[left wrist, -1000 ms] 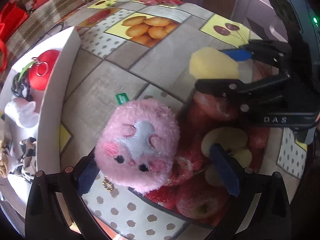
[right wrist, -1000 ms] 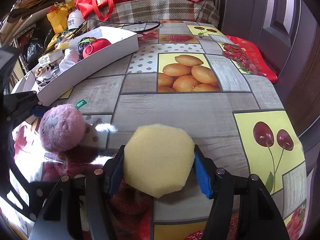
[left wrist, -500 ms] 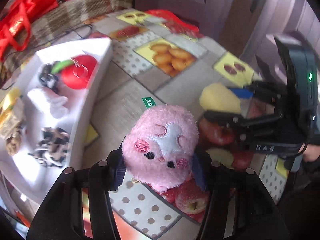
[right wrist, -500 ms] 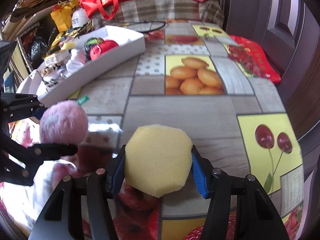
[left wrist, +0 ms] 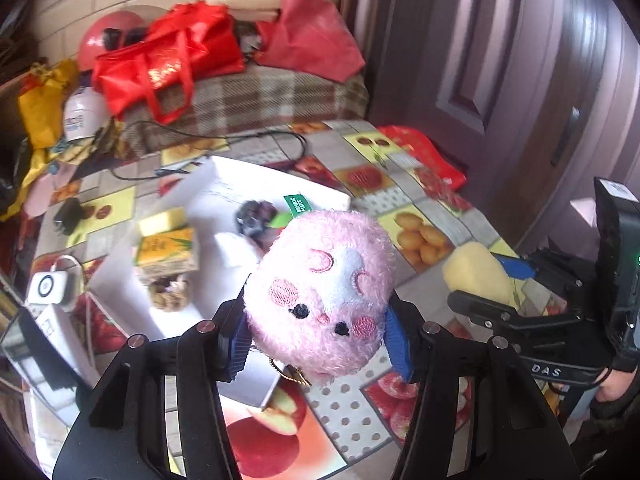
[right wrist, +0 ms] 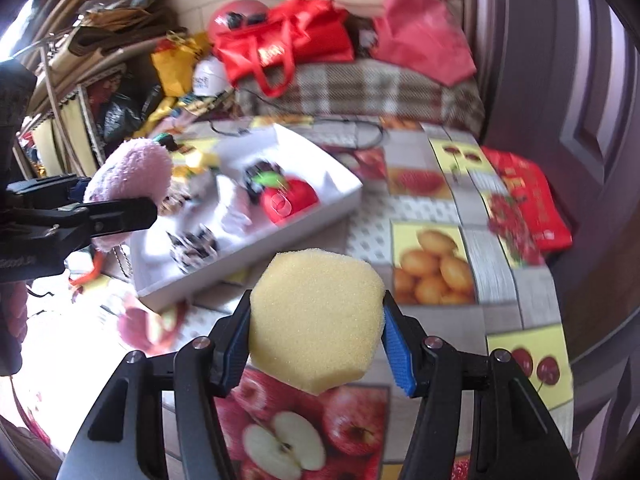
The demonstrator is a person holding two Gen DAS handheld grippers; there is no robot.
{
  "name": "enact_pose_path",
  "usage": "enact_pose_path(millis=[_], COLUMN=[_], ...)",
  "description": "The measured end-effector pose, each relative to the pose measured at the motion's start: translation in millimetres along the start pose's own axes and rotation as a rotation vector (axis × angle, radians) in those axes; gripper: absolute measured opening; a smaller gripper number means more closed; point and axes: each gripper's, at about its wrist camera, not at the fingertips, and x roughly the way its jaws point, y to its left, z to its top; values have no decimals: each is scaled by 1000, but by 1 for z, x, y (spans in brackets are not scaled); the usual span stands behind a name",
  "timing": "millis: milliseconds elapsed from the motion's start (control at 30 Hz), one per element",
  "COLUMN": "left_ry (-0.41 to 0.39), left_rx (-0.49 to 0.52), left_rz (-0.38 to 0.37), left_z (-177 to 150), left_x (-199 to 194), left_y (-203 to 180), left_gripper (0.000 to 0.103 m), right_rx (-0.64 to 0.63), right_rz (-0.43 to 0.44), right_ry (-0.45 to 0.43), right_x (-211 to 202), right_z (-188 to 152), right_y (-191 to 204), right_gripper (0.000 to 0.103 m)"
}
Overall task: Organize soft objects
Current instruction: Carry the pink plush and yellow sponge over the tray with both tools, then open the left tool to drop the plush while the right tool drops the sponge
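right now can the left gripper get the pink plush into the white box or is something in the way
Probably yes. The left gripper is shut on the pink plush and holds it above the white box. The right gripper, with the yellow sponge, is off to the side.

Daylight flooded in from the left of the white box (right wrist: 328, 216), and in the right wrist view the tablecloth (right wrist: 436, 208) there burned out to pure white. That view was smeared by motion: the box contents and the fruit print blurred, while the yellow sponge (right wrist: 316, 320) in front of the box stayed crisp. The left wrist view was sharper, its pink plush toy (left wrist: 320, 296) evenly lit. Both pictures bulged, with dark vignetted corners and a bowed door.
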Motion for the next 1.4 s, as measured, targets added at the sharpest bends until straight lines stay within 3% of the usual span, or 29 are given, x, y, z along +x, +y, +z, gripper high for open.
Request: enact_pose_path(millis=[367,733,1033,1400], left_ry=[-109,-153,-137,-73], left_rx=[-109,-190,-216,-231], left_rz=[57,107,130,172], left_z=[13,17,24,53], left_x=[-43,-59,-46,8], left_y=[41,74,94,121], left_gripper=[56,56,56,56], right_rx=[-84,-171,-186,-168], right_rz=[46,74,98,132], right_ry=[-75,-135,-128,-65], right_x=[-15,-16,1,43], right_z=[45,85,108,128], right_y=[39,68,77,83], right_gripper=[59,59,59,59])
